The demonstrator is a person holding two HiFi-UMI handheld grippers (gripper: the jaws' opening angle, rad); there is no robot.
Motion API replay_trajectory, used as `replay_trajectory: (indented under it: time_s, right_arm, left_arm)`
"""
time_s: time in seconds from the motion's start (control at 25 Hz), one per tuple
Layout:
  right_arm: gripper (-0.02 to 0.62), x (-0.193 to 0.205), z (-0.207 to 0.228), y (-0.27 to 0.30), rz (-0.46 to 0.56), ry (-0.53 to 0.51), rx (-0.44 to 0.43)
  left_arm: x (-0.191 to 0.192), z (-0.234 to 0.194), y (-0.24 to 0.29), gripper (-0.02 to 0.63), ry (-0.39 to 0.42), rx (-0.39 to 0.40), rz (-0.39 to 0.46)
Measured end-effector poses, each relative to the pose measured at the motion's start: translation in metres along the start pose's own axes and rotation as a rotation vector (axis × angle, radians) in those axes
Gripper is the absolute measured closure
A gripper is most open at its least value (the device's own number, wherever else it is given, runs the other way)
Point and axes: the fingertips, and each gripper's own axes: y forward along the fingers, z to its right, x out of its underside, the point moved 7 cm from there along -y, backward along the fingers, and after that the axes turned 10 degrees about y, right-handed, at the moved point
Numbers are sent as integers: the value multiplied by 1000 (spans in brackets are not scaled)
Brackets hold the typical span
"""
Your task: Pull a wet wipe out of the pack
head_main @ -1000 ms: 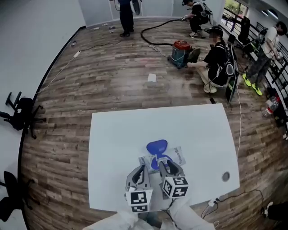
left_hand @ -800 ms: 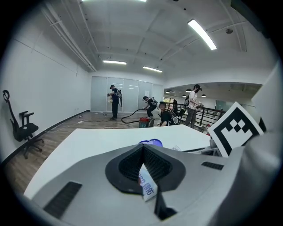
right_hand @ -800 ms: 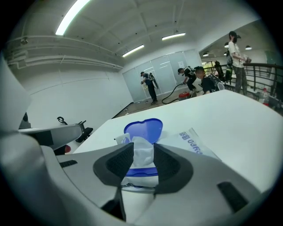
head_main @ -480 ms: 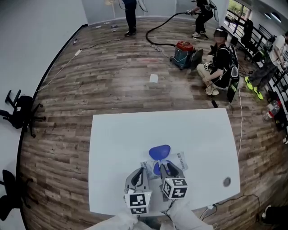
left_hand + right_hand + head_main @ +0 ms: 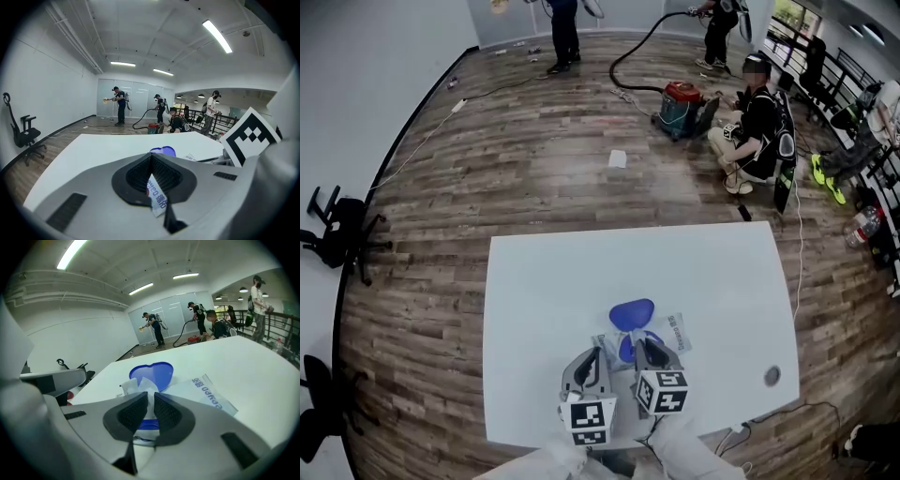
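Left gripper (image 5: 152,174) pads are pressed together on the edge of the pack (image 5: 156,196). Right gripper (image 5: 149,405) jaws are closing, pinching the white wet wipe (image 5: 137,386) in front of the raised blue lid (image 5: 152,373). From above, the grippers cover the pack's near half, and its print is unreadable. The pack lies by the near edge of the white table (image 5: 544,281); beyond are a wood floor (image 5: 487,169) and people (image 5: 755,112)

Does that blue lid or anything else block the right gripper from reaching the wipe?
Nothing visible does. The blue lid is flipped open behind the wet wipe, whose tuft stands between the closing jaws of the right gripper. The left gripper pinches the pack.
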Motion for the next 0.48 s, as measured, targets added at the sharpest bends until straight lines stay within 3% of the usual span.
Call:
replay_trajectory:
  time_s: [0.48]
  right_arm:
    - [577, 0, -7, -3, 13, 4, 5]
  left_arm:
    - [4, -9, -9, 606, -13, -21, -4]
